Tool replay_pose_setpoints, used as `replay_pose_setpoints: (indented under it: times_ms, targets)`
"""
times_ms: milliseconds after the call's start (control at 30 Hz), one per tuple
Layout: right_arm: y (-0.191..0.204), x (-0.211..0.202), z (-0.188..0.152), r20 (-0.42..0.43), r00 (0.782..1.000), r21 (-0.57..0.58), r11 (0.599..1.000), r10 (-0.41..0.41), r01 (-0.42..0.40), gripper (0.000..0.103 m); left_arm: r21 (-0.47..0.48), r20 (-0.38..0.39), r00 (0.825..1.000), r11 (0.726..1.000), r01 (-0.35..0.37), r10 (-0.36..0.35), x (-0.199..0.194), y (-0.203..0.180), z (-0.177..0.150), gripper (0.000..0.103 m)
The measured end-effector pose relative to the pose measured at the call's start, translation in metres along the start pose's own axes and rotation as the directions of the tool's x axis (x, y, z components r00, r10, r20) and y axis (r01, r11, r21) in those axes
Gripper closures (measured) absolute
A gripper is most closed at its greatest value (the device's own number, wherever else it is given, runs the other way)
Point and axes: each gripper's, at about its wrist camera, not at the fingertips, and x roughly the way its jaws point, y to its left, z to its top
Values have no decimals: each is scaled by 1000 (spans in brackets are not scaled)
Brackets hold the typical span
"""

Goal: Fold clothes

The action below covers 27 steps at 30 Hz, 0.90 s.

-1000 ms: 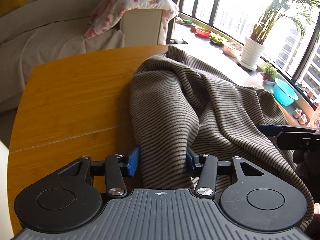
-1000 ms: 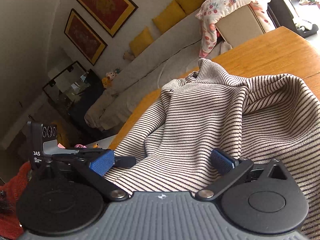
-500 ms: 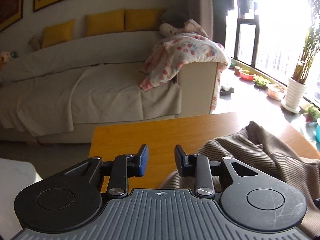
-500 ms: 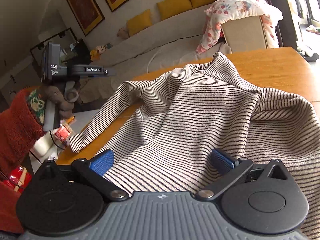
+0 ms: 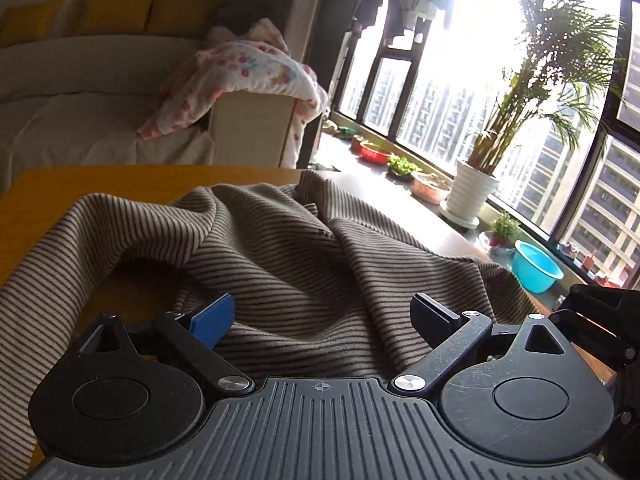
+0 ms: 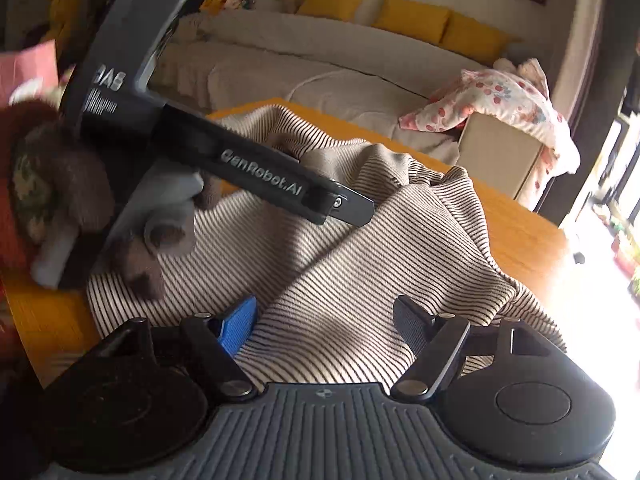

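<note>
Left wrist view: you are tilting the left gripper (image 5: 322,314) down over the striped garment (image 5: 304,252) rumpled on the wooden table (image 5: 100,184), jaws opening wide, pinching nothing. Your right gripper (image 6: 324,318) is closing loosely above the cloth, with a gloved hand (image 6: 80,208) alongside.

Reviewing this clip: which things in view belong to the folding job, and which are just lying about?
Part of the job:
striped garment
wooden table
left gripper, opening over the fabric
right gripper, closing over the fabric

Just lying about:
floral blanket
sofa
yellow cushions
potted palm
blue basin
</note>
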Motion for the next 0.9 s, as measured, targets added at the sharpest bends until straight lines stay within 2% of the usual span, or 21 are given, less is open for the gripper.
replay_pose_setpoints:
  times_ms: [67,133,167,200,267,300,400,500,533,567,600,633,667,700,767,867,900]
  targets:
    - [-11,10,-5,-9,992,-94,988,-125,123,22,6,-5,1000,1000,-7,7,-8,-1,-7,3]
    - [-35,20,-1,-45,969,-84,968,-242,238,23,-3,17,1000,1000,-11,11,-16,-1,-11,2]
    - [-48,23,2,-58,958,-69,958,-282,278,27,-2,33,999,1000,-18,18,-21,-2,-13,1]
    - [-63,19,9,-61,961,-15,963,-269,269,33,-6,40,999,1000,-21,21,-22,-2,-14,0]
    - [-88,8,26,-27,980,125,972,-198,199,37,-12,53,998,1000,-28,28,-24,-2,-15,0]
    - [-97,3,34,-2,985,176,970,-173,170,44,-15,60,998,999,-31,32,-26,-2,-15,0]
    - [-98,14,61,51,989,212,969,-142,128,48,-28,40,998,999,-39,40,-23,-1,-14,0]
    - [-80,59,75,-2,998,162,985,-56,56,44,-68,17,999,996,-49,50,-21,6,-14,0]
    - [-68,73,74,-35,999,112,993,-42,46,44,-82,2,999,995,-53,53,-21,9,-14,0]
    - [-62,81,71,-49,997,32,997,-67,69,52,-94,-12,998,994,-54,53,-21,12,-14,0]
    - [-57,88,68,-56,993,-53,994,-101,98,82,-103,-19,998,993,-55,53,-21,15,-15,0]
    - [-52,94,65,-60,989,-138,982,-134,125,83,-107,-22,998,993,-55,53,-22,16,-15,0]
    - [-57,96,63,-42,982,-196,966,-182,170,85,-112,-25,998,992,-55,52,-22,16,-15,0]
    - [-77,100,63,-42,966,-205,949,-254,240,90,-116,-29,998,992,-55,52,-23,17,-15,0]
    - [-121,110,62,-52,914,-201,900,-403,386,90,-110,-42,998,992,-54,50,-20,17,-14,0]
    - [-185,134,48,-136,847,-111,857,-514,503,94,-102,-66,996,993,-62,56,-16,16,-13,0]
    - [-196,142,41,-164,837,-87,853,-522,515,101,-100,-69,996,993,-68,62,-15,16,-14,0]
